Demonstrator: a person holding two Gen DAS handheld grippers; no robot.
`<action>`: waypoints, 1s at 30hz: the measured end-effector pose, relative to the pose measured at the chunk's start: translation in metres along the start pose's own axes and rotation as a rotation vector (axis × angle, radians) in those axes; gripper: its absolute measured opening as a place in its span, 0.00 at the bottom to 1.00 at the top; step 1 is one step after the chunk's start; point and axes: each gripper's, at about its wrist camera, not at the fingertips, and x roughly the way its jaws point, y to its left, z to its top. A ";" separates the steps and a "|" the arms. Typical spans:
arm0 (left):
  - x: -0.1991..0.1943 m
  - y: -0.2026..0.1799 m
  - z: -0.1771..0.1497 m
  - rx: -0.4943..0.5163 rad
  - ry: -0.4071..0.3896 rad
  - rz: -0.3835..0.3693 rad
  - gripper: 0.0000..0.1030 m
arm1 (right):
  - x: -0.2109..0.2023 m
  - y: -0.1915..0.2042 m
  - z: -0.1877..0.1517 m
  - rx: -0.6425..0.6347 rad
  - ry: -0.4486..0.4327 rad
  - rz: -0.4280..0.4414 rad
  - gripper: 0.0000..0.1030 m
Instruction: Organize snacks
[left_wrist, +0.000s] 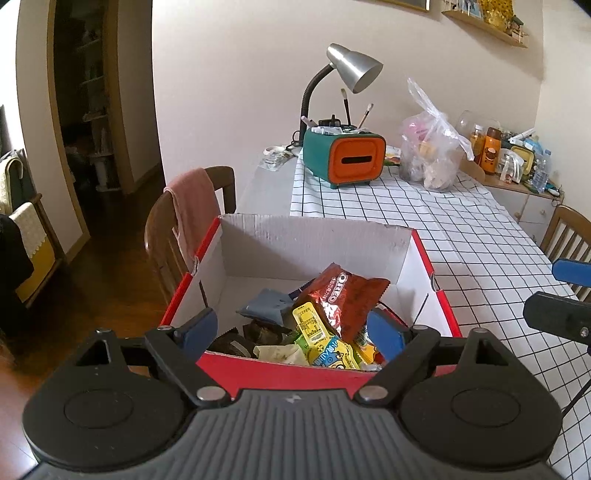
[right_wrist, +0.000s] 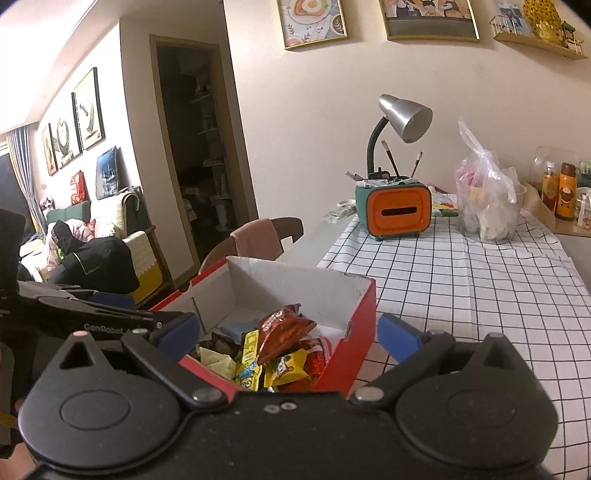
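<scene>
Over the red box (left_wrist: 280, 373) of snacks, we hold both grippers spread wide.
Our left gripper (left_wrist: 291, 332) and right gripper (right_wrist: 288, 334) grasp nothing; the Oreo packet (left_wrist: 347, 299) lies atop the yellow packets (left_wrist: 332, 354) inside, on the checked tablecloth (left_wrist: 461, 229).

A lived-in home, dining corner opening onto a sitting room. Shown by framed pictures (right_wrist: 316, 23) on the wall, a checked cloth (right_wrist: 461, 273) over the counter, wooden chair (left_wrist: 162, 236) draped with a pink towel (left_wrist: 194, 206), gooseneck lamp (left_wrist: 351, 70), orange tissue box (left_wrist: 347, 158), sofa (right_wrist: 110, 221) heaped with clothes, sideboard (left_wrist: 517, 184) crowded with bottles, wall shelf (right_wrist: 539, 40).
</scene>
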 end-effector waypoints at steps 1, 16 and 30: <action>0.000 0.000 0.000 0.001 0.001 0.001 0.86 | 0.000 0.000 0.000 0.002 0.002 -0.002 1.00; -0.004 -0.003 -0.003 -0.002 0.033 -0.016 0.86 | -0.002 0.002 0.001 0.006 0.007 -0.003 1.00; -0.012 -0.001 -0.007 -0.002 0.035 -0.018 0.86 | -0.001 0.002 -0.003 0.011 0.033 -0.058 1.00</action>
